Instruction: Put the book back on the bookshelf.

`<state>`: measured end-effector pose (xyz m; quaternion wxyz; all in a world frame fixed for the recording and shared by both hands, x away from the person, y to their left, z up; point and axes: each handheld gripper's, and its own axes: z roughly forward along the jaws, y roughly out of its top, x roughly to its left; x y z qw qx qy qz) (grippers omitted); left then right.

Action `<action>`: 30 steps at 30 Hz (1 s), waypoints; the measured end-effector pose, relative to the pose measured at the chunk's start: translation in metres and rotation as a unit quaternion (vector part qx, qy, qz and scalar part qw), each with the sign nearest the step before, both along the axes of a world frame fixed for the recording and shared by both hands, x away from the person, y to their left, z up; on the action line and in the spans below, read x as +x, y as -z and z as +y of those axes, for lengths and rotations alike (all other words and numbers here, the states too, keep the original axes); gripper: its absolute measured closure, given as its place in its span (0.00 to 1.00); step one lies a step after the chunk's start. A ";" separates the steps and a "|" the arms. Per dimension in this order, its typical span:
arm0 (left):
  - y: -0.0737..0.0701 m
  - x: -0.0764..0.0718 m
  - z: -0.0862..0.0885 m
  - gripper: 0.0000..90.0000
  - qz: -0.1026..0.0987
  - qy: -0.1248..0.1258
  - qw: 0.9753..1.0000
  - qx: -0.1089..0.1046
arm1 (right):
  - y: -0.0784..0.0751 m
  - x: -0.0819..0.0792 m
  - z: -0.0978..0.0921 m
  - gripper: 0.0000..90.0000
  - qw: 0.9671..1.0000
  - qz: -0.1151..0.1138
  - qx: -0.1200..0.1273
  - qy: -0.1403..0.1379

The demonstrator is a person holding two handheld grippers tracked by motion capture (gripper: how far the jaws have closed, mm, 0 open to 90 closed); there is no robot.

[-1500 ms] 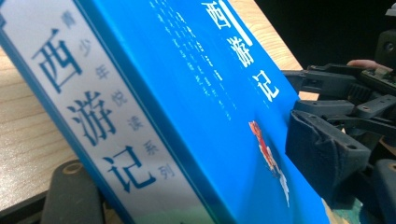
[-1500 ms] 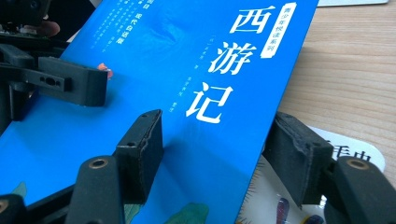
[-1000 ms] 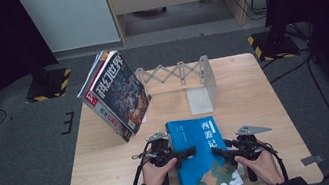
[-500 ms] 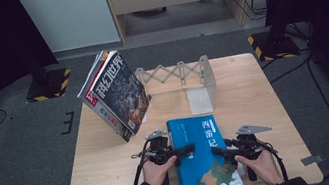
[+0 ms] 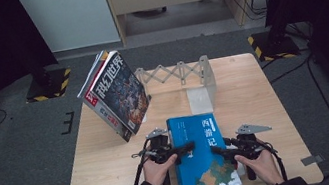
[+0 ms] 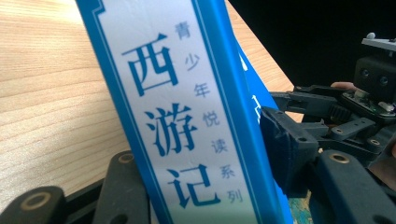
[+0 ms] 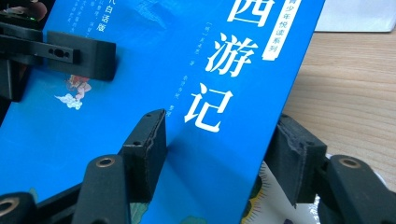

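Pale wood of the table (image 5: 116,181) carries a blue book (image 5: 203,159) at its near edge, between the person's two hands. From the book's left side the left gripper (image 5: 188,146) clamps the spine edge, its jaws closed on the cover and the back. From the right side the right gripper (image 5: 215,149) pinches the opposite edge the same way, one jaw on the cover, one beneath. Farther back, near the left rear corner, magazines (image 5: 114,93) lean tilted against a folding metal rack (image 5: 174,73), whose flat end plate (image 5: 200,100) lies just behind the book.
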<state>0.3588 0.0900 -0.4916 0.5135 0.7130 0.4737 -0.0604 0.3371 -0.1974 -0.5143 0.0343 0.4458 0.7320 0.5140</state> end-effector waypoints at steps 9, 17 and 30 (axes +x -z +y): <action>0.004 0.004 -0.005 0.50 0.018 -0.008 1.000 -0.025 | -0.001 0.000 -0.001 0.46 1.000 -0.002 -0.002 -0.005; 0.002 0.006 -0.007 0.56 0.021 -0.012 0.999 -0.022 | -0.002 0.000 -0.003 0.46 1.000 -0.004 -0.006 -0.009; -0.016 0.000 -0.004 0.65 -0.038 0.005 0.999 -0.021 | -0.005 0.001 -0.004 0.46 1.000 -0.014 0.015 -0.014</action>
